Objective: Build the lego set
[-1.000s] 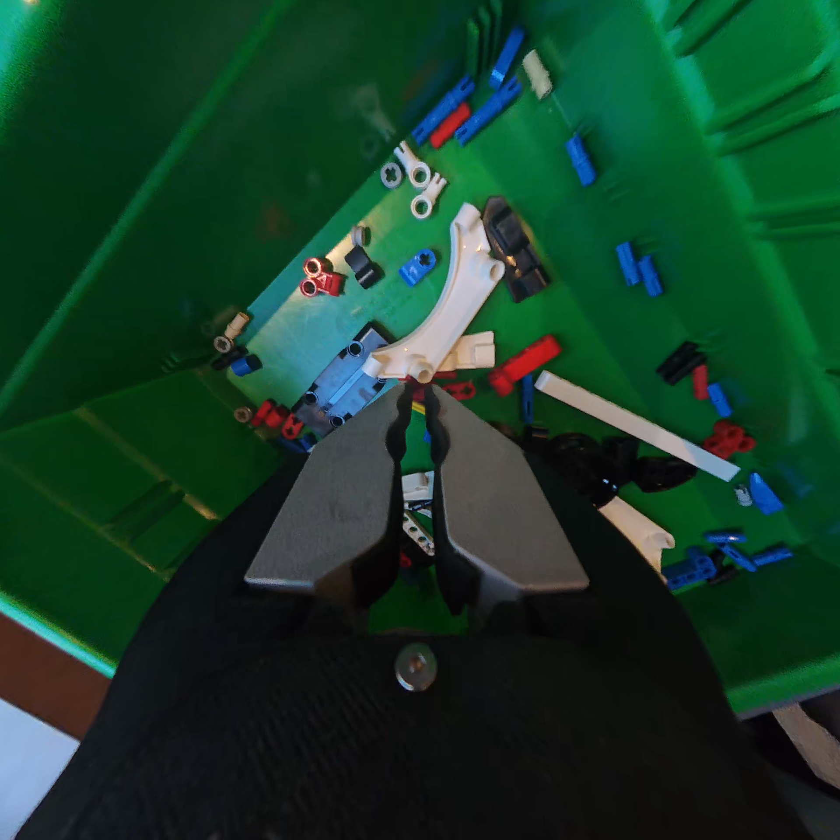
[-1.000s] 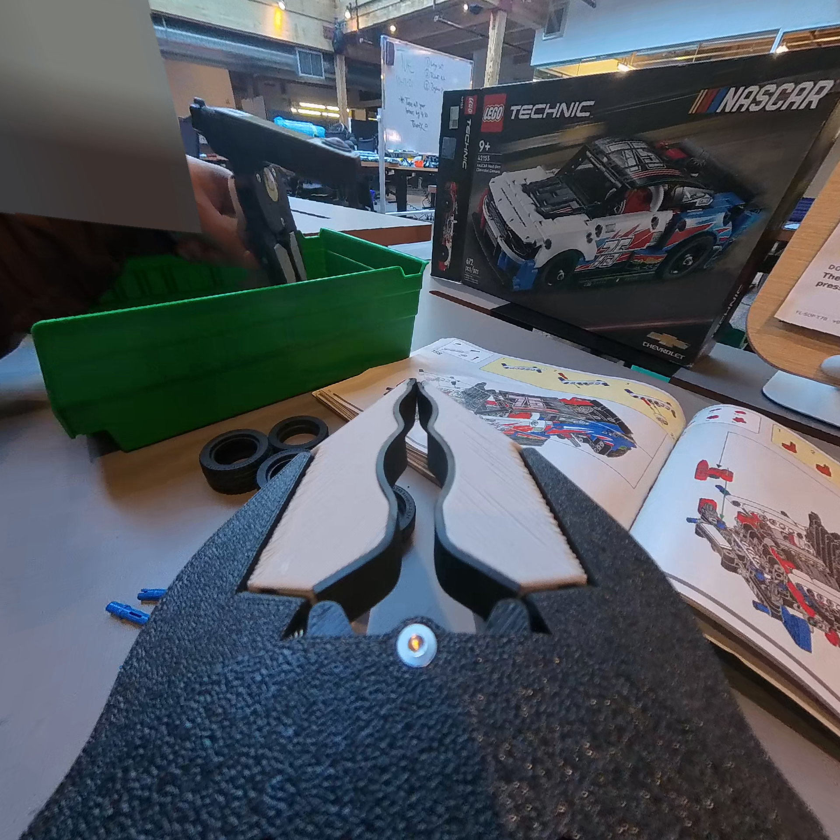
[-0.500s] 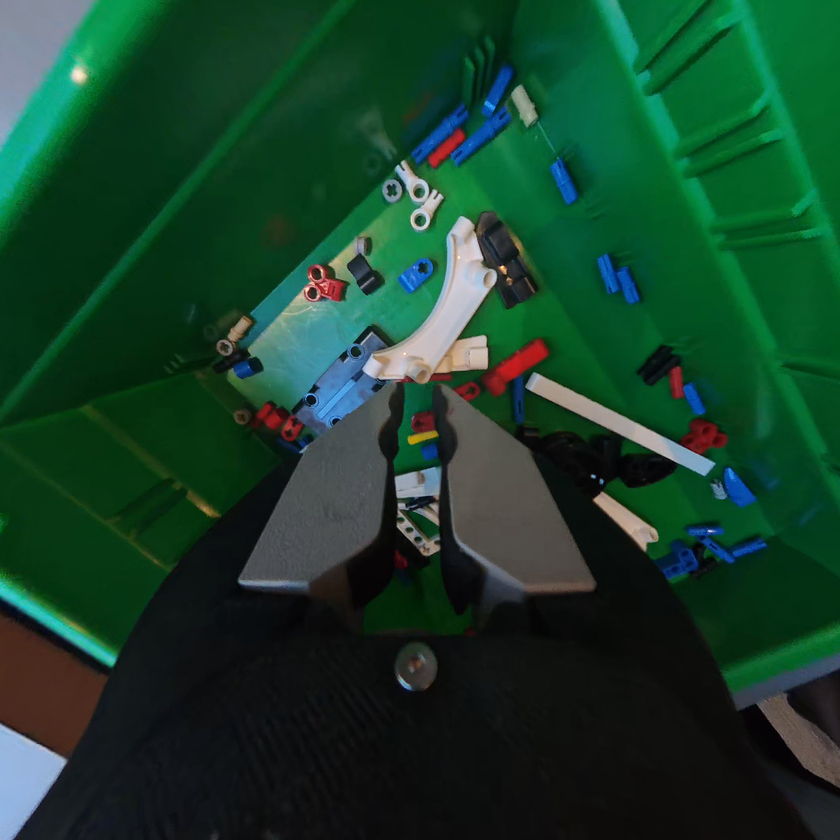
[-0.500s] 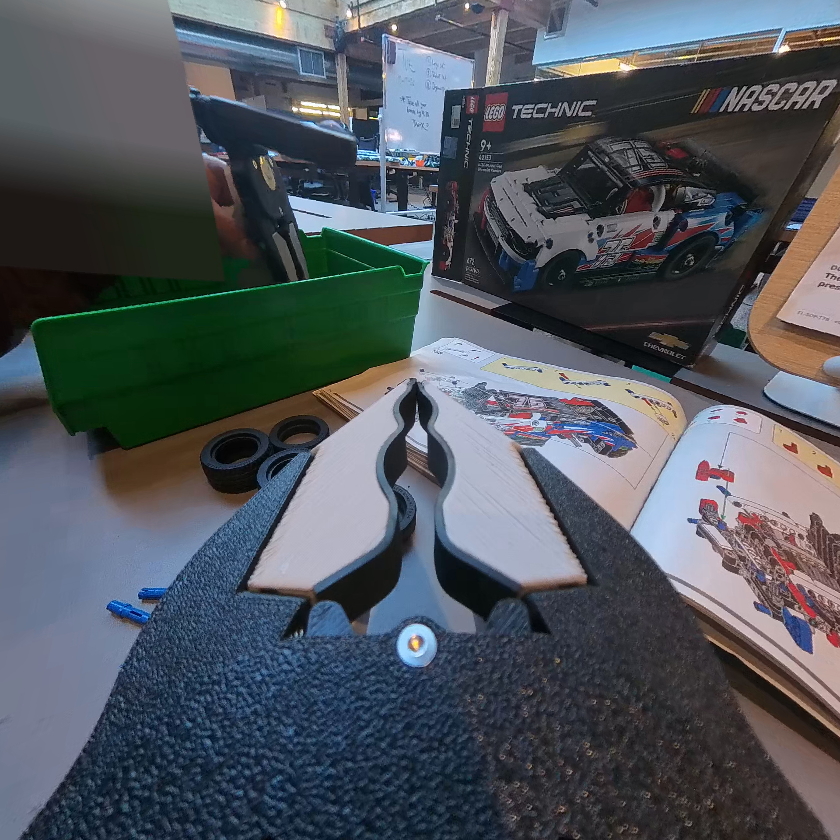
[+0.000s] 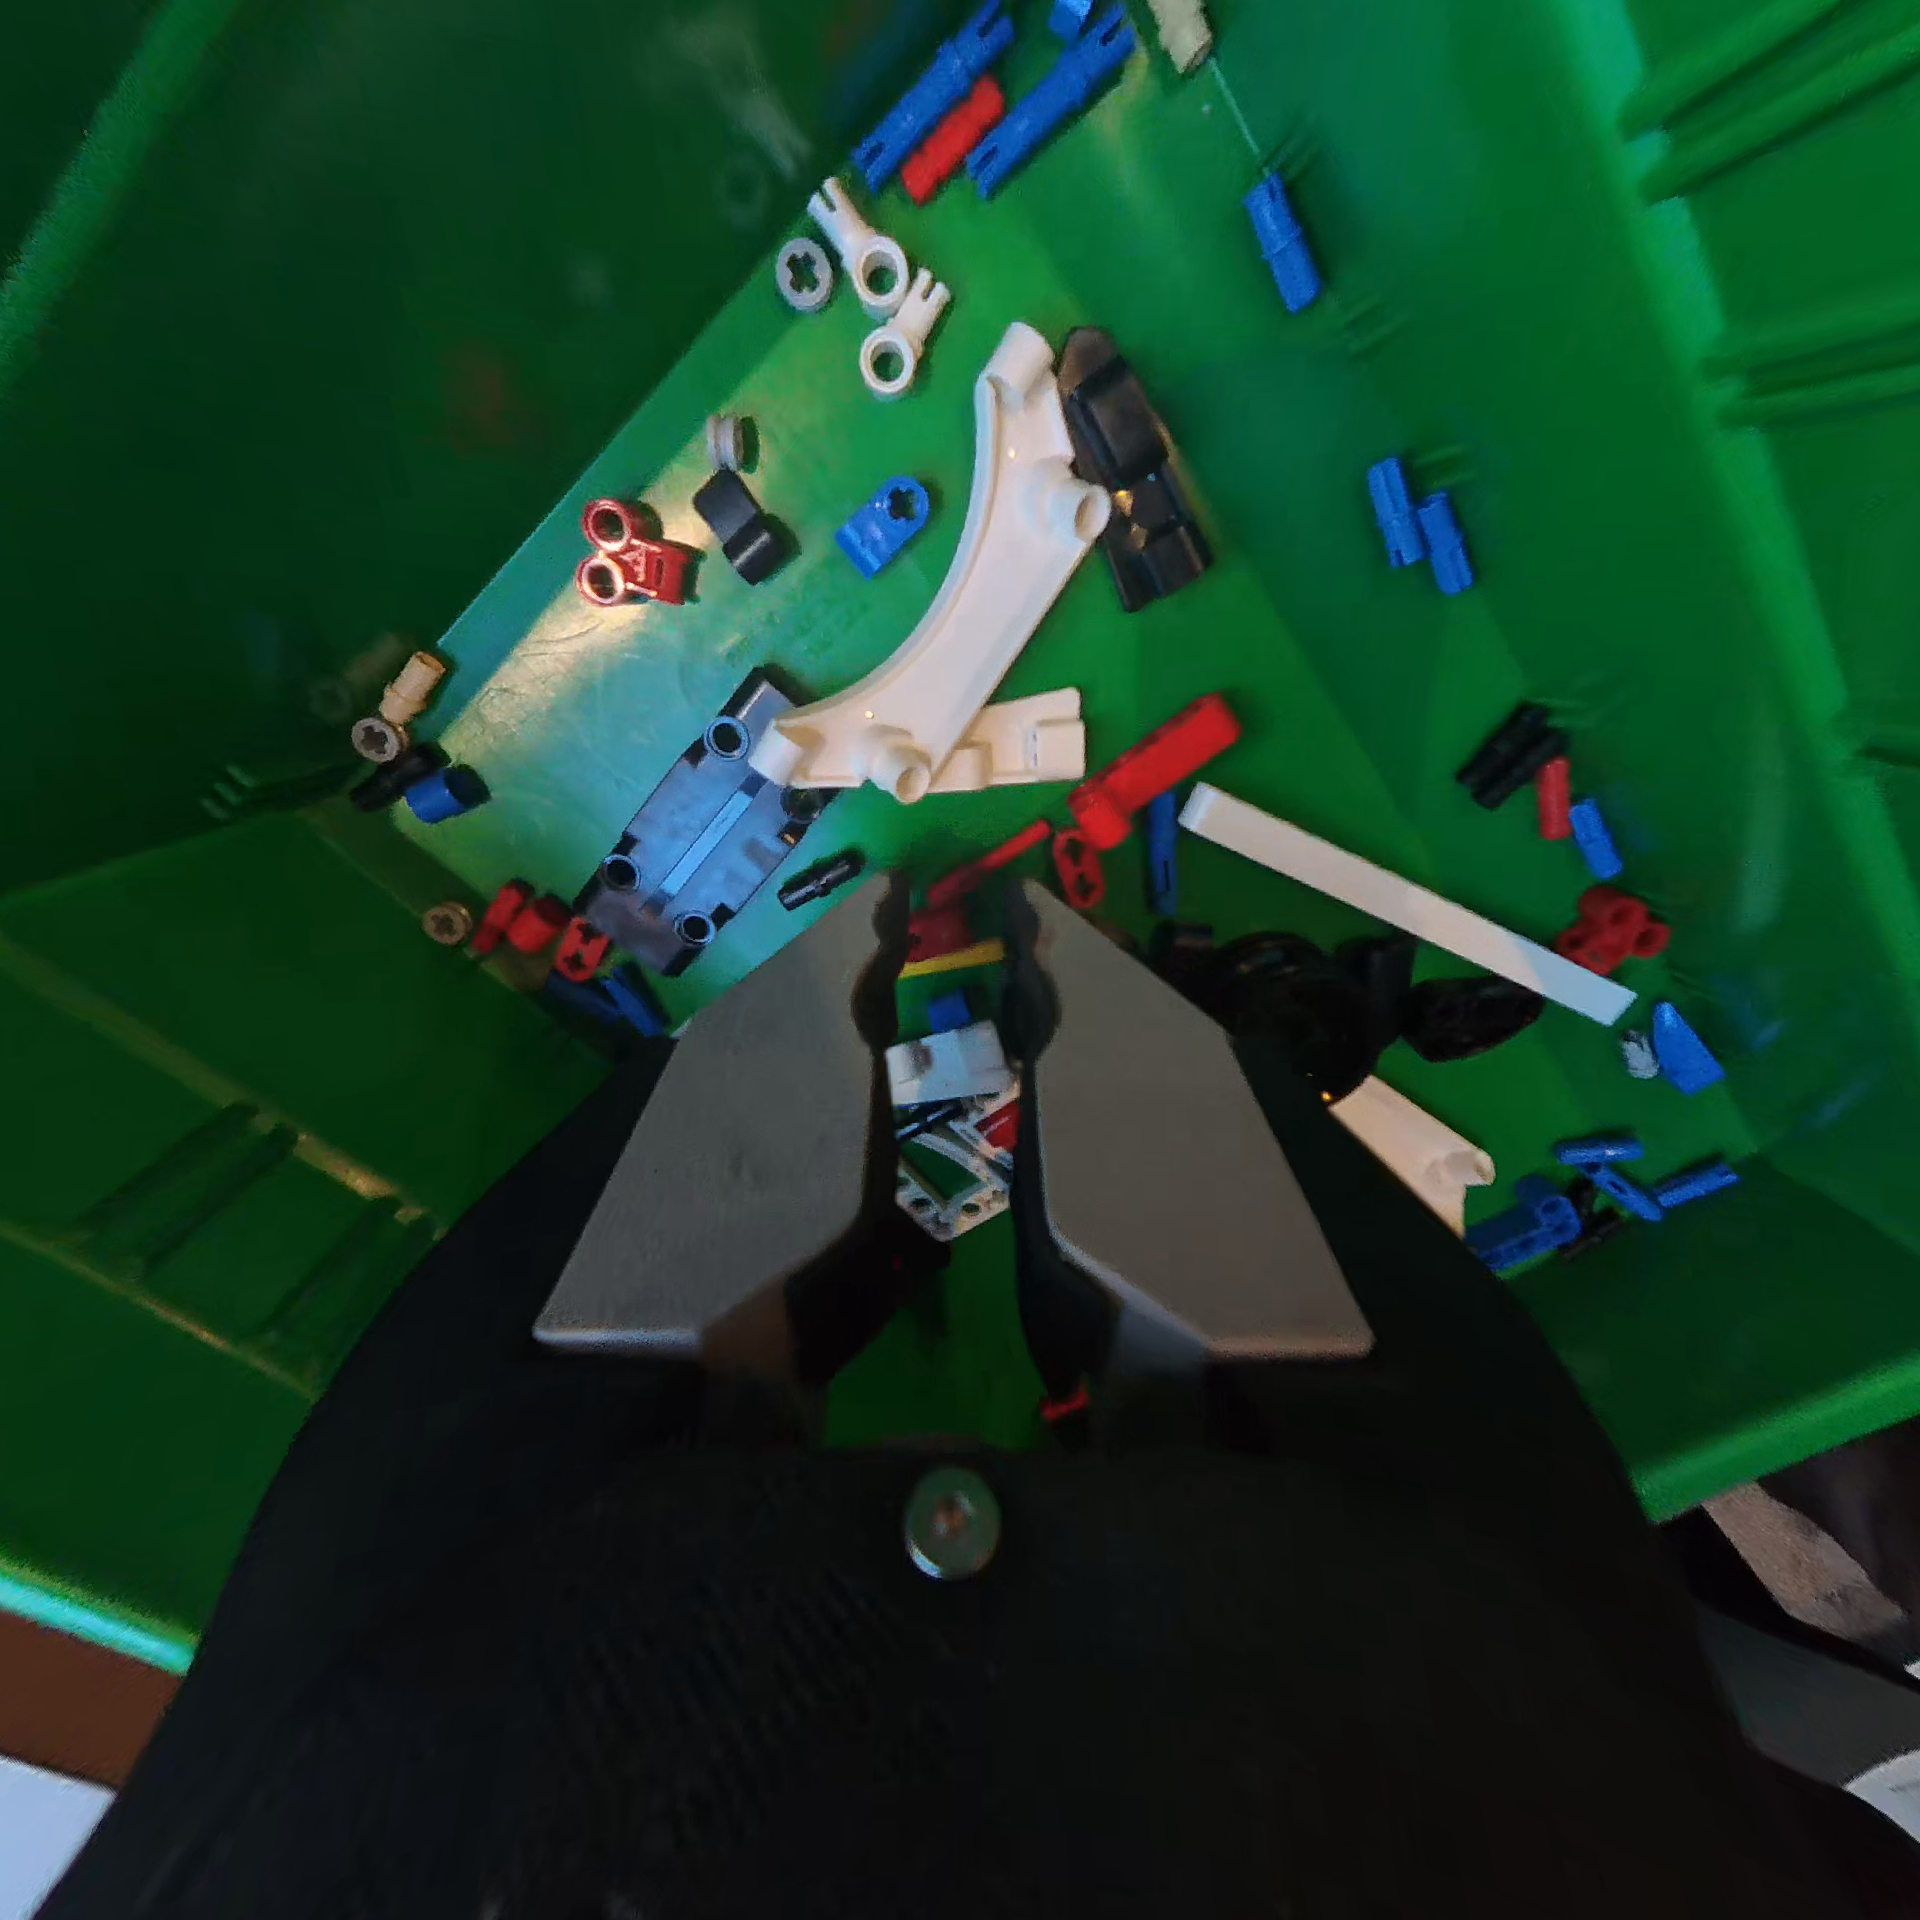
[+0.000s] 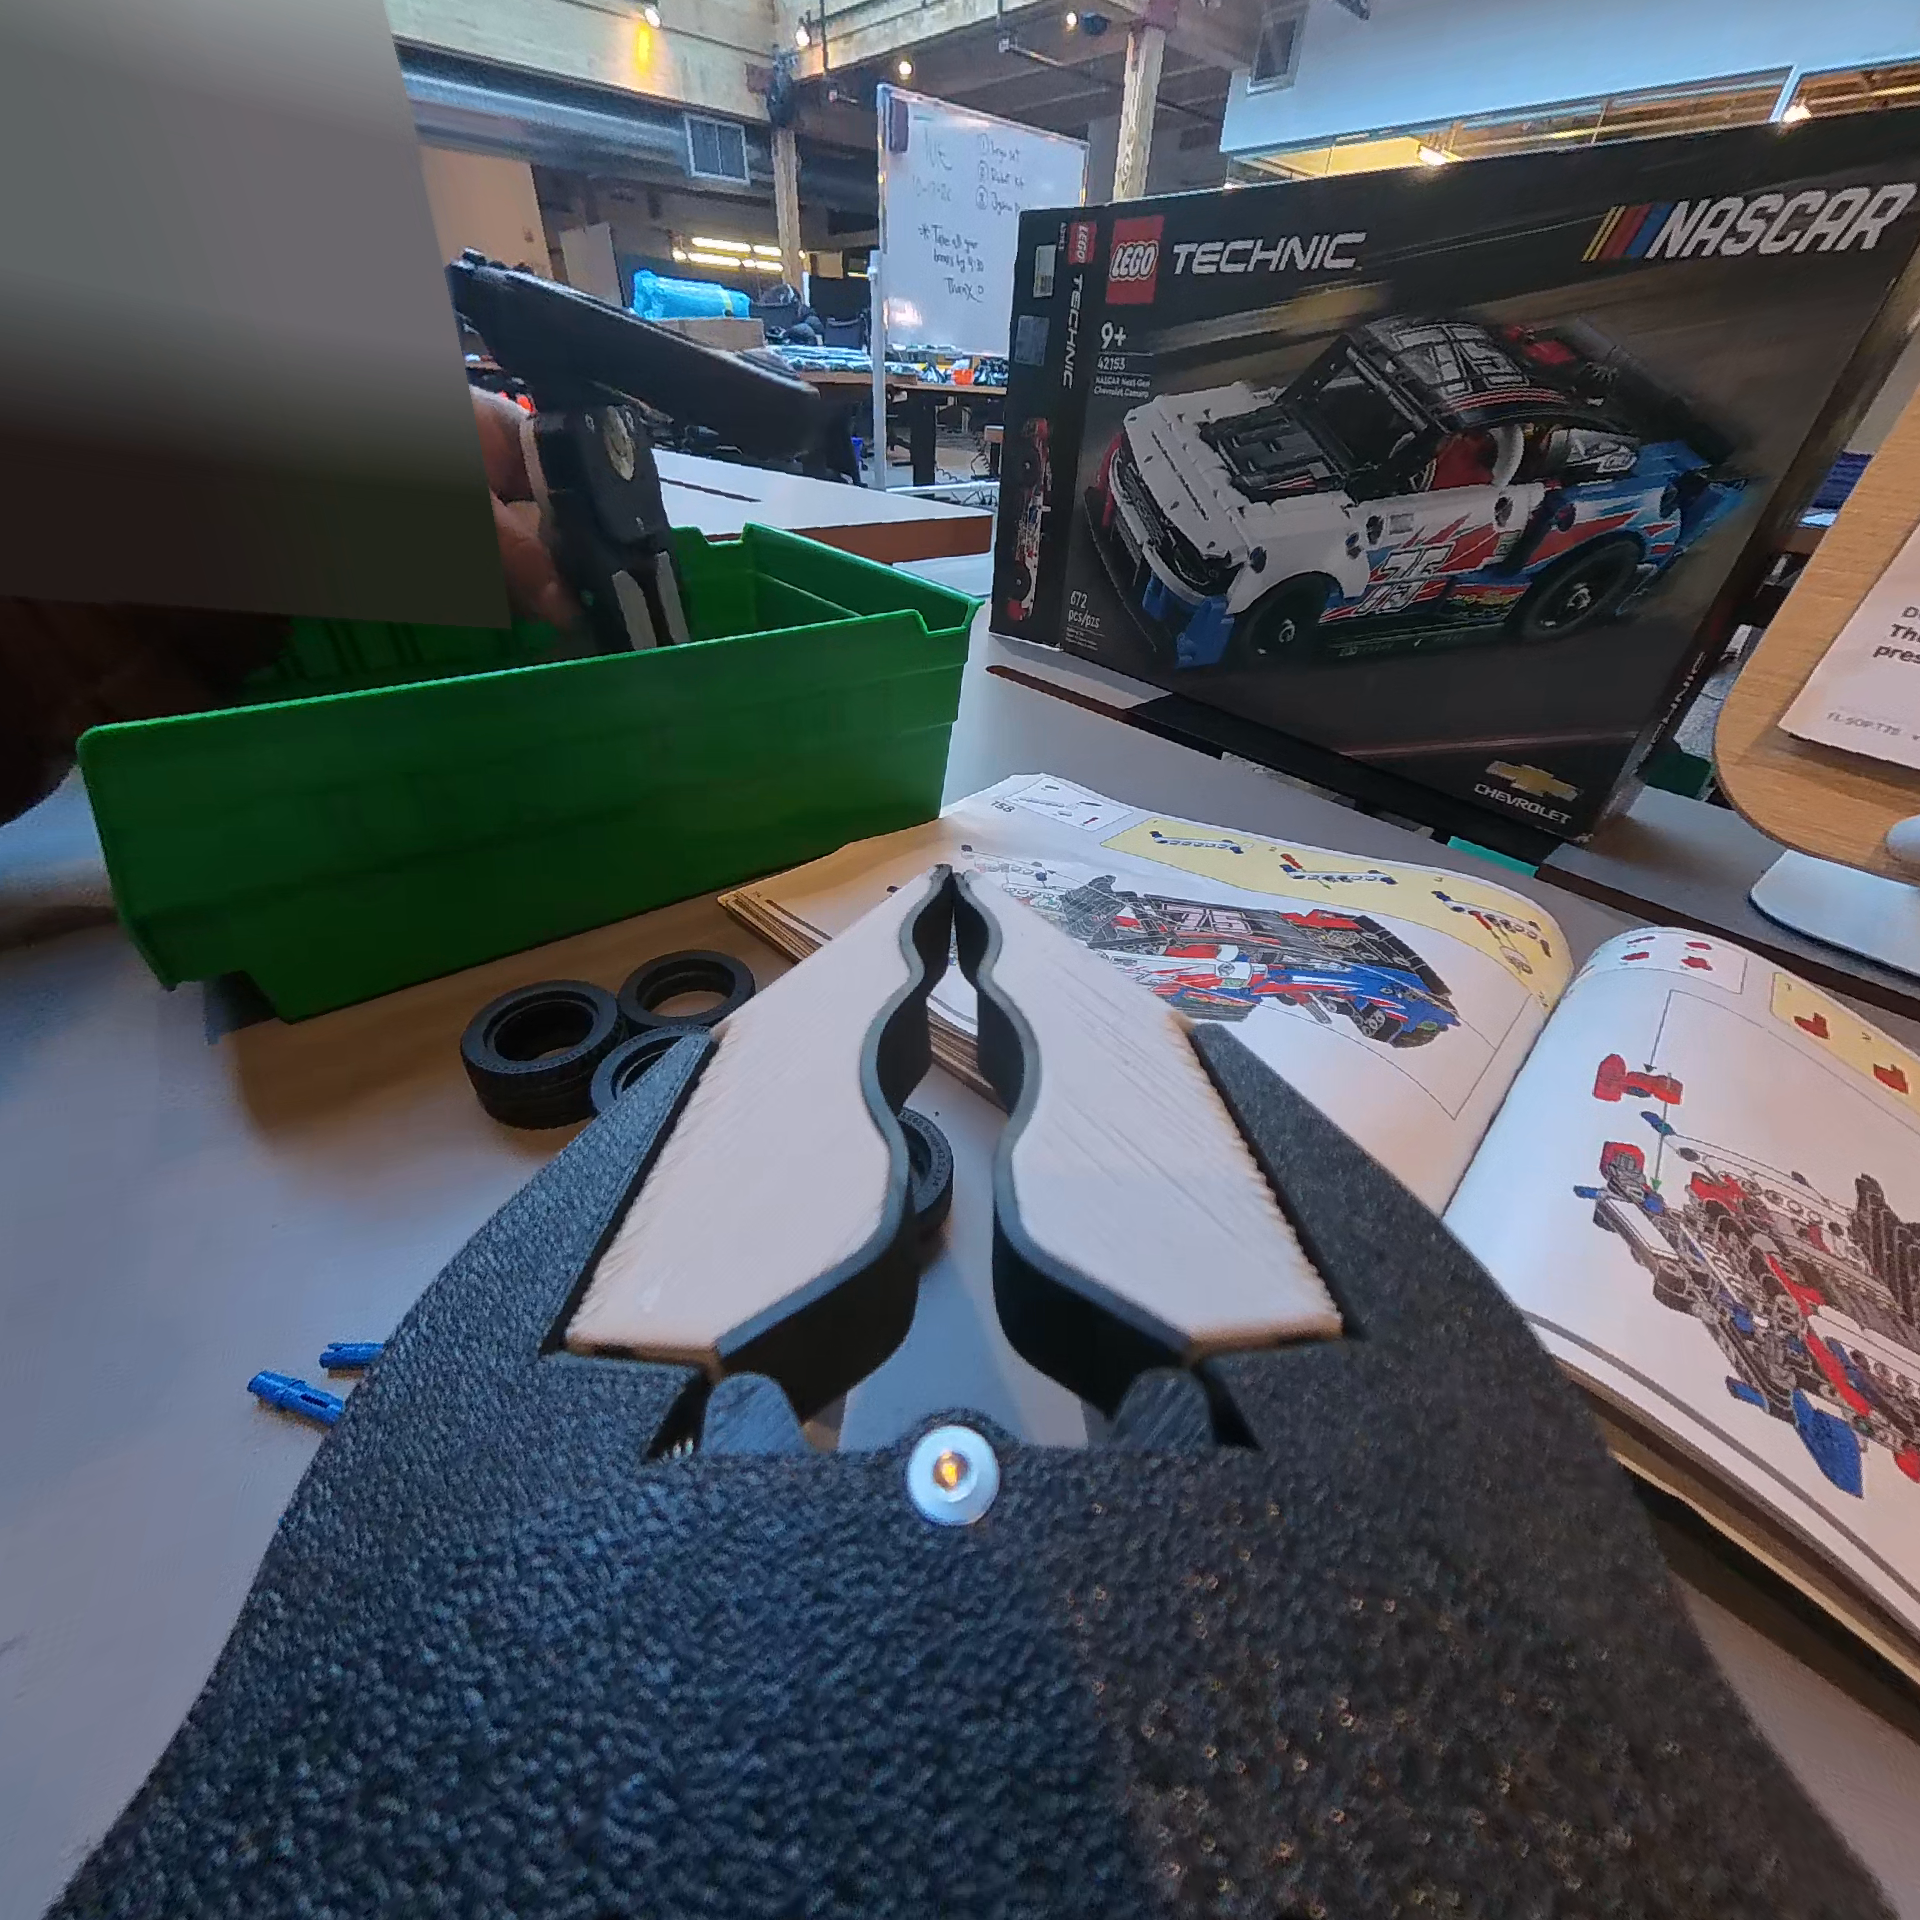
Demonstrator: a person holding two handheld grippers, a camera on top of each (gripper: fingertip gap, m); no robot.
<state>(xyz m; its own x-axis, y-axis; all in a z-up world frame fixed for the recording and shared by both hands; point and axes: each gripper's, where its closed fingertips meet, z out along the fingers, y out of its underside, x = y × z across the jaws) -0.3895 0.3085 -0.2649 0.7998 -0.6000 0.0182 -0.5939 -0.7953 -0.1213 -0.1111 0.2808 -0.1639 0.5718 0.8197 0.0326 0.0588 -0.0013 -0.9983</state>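
Green bin (image 5: 1558, 520) interior, loose parts: left view only, left hand-held gripper (image 5: 956, 914) parted; right hand-held gripper (image 6: 953, 883) clenched, empty.

Left gripper (image 5: 954, 914) is pointed steeply down, grey fingers (image 5: 748, 1132) spread a bit so there's a clear gap between the tips, nothing pinched in there. From the right wrist view you can see the same left gripper (image 6: 649, 613) off at the far left, tilted nose-down, with a person's hand (image 6: 520, 520) wrapped around its black body.

Right gripper (image 6: 953, 881) sits low and roughly level, aimed forward. Its pale fingers (image 6: 769, 1164) are closed up, tips meeting at the front, only the wavy slot farther back showing daylight. Nothing gripped between them.
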